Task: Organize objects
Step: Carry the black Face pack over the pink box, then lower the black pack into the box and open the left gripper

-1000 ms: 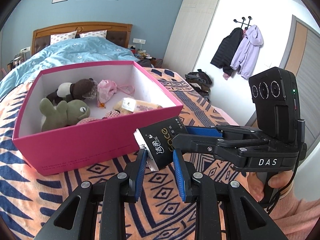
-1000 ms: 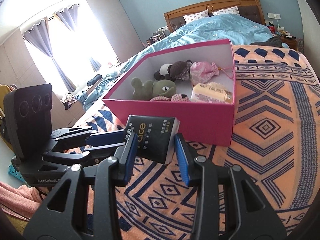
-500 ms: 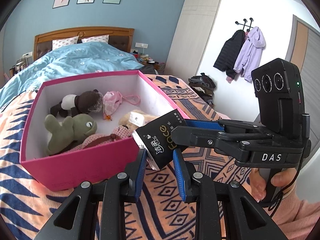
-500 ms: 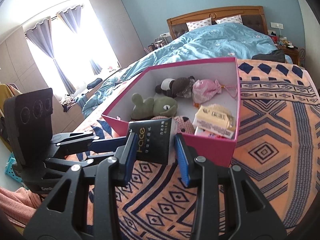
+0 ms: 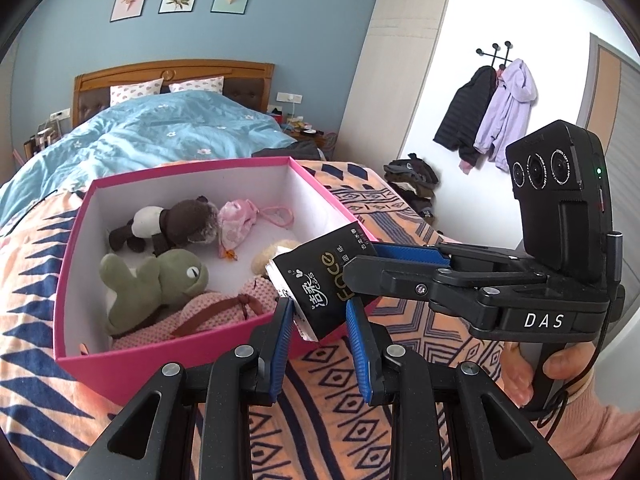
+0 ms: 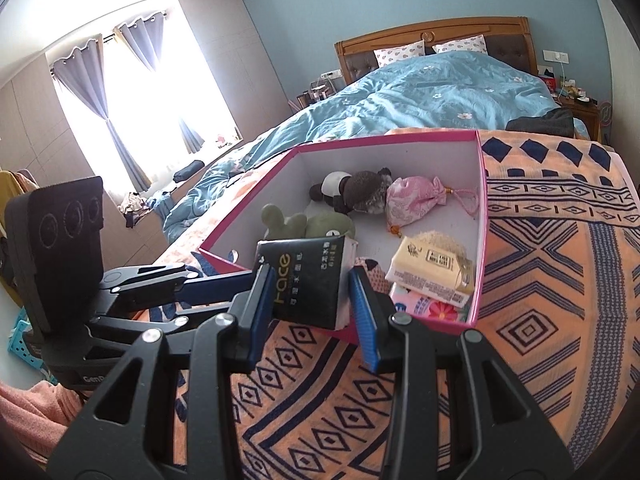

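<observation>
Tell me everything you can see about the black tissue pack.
The black tissue pack is a small soft plastic packet with gold lettering, white Chinese print and a white crimped end. It is off the blanket, tilted, held from two sides: the left gripper clamps one end, the right gripper the other. It hangs at the near rim of the pink box.

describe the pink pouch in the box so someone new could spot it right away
Find the pink box sitting on the patterned blanket at the foot of the bed. Inside, against the far wall, the pink pouch lies beside the brown-and-white plush. It is the only shiny fabric bag there, with a looped pink cord.
</observation>
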### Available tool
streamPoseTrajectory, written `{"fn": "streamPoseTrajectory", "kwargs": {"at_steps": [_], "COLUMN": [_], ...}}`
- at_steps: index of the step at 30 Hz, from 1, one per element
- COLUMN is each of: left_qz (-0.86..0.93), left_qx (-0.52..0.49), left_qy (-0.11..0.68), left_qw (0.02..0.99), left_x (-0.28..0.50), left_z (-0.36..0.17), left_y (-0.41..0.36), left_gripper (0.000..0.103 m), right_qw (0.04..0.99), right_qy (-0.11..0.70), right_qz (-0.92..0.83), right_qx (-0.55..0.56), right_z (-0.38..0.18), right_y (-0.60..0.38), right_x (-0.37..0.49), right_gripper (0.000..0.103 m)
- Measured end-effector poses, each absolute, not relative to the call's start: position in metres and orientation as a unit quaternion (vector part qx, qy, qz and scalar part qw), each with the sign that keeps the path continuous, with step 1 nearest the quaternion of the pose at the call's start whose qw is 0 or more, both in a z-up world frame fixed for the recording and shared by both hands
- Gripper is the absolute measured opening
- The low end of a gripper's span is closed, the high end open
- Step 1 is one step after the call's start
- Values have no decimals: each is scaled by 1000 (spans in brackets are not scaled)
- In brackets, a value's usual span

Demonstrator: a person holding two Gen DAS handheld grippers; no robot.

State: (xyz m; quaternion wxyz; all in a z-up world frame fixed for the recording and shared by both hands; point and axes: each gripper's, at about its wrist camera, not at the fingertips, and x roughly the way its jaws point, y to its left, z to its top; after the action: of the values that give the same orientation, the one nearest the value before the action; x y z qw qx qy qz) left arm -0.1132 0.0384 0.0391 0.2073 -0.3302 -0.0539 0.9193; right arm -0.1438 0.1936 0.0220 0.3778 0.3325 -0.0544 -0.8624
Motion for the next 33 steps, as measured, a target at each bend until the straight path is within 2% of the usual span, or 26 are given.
{"fn": "streamPoseTrajectory", "kwargs": {"at_steps": [33], "left_qz": [914], "left_qx": [-365], "left_qy": [-50], "left_qw": [168], "left_x": [-172], "left_z": [19], "left_y": [27], "left_gripper": [27], "right_qw": [348], "right_qy": [-59], "right_qz": [-858], "right_qx": [372], "right_z": [6], "right_y": [171], "right_x": [-199], "right_gripper": [42]}}
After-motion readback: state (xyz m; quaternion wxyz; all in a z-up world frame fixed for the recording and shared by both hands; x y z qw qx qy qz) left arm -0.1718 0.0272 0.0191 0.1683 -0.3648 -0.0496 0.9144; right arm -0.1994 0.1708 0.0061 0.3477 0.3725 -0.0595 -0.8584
